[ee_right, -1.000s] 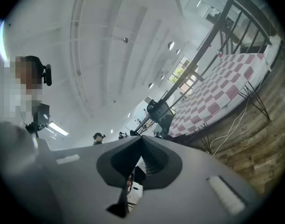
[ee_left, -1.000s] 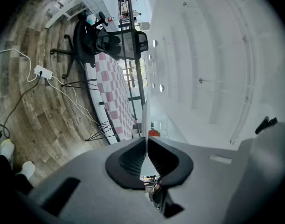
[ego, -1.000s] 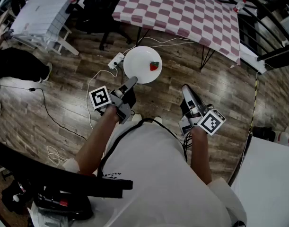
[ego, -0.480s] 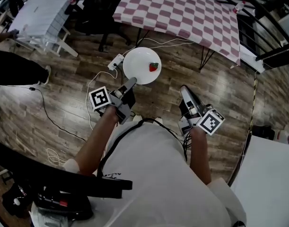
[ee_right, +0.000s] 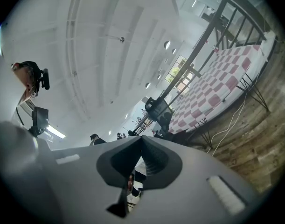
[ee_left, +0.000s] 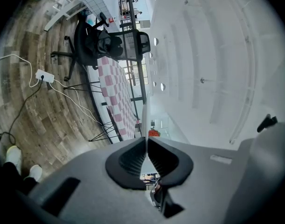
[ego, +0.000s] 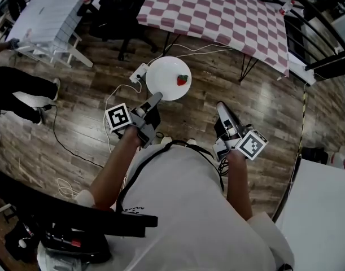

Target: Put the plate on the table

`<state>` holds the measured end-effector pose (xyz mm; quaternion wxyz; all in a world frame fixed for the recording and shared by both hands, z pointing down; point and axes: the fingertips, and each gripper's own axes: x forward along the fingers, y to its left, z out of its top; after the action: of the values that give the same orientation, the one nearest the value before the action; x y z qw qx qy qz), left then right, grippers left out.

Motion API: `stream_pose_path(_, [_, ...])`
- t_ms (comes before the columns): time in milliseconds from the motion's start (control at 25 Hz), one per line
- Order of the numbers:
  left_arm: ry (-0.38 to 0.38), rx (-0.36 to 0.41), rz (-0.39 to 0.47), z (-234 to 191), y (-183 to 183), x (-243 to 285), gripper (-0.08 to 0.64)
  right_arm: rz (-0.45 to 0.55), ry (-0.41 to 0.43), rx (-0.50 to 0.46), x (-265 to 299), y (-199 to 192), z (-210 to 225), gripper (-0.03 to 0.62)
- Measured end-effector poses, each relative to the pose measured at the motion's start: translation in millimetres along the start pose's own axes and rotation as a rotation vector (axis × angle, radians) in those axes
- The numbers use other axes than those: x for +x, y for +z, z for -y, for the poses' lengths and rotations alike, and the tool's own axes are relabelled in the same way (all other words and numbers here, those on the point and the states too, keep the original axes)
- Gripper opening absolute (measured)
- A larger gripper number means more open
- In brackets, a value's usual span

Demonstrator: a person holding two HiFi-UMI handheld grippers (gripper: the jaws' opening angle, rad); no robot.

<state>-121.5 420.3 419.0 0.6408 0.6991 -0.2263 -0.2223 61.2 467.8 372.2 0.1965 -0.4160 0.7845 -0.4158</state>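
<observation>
A white plate (ego: 166, 78) carrying a red strawberry (ego: 183, 79) hangs above the wooden floor, short of the table with the red-and-white checked cloth (ego: 217, 16). My left gripper (ego: 157, 97) is shut on the plate's near rim. In the left gripper view the plate (ee_left: 145, 120) shows edge-on between the pads of the left gripper (ee_left: 146, 141), with the strawberry (ee_left: 154, 133) just beyond. My right gripper (ego: 222, 107) is held level to the right of the plate, apart from it. In its own view the right gripper (ee_right: 142, 141) is shut with nothing in it, facing the checked table (ee_right: 212, 85).
A black office chair (ego: 124, 7) stands left of the checked table. A white power strip (ego: 139, 71) and cables lie on the floor under the plate. A white slatted bench (ego: 48, 13) is at the far left, and a person's legs (ego: 20, 92) stand near it. Black metal rails (ego: 308, 16) run at the right.
The person at the left edge has stepped further into view. Both grippers and the plate have drifted only slightly; the grip on the plate is unchanged.
</observation>
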Motion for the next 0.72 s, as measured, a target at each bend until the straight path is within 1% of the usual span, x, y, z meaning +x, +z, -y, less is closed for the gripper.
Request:
stream_pose_path(400, [0.006,-0.005,0.022,-8,24,-28,0.021,-0.028,-0.014,-0.001,23,-20,-11,0.008])
stream_pose_path(720, [0.009,-0.013,0.068,-13,34,-43,0.021,-0.060,-0.001,-0.019,32,-25,-15,0.008])
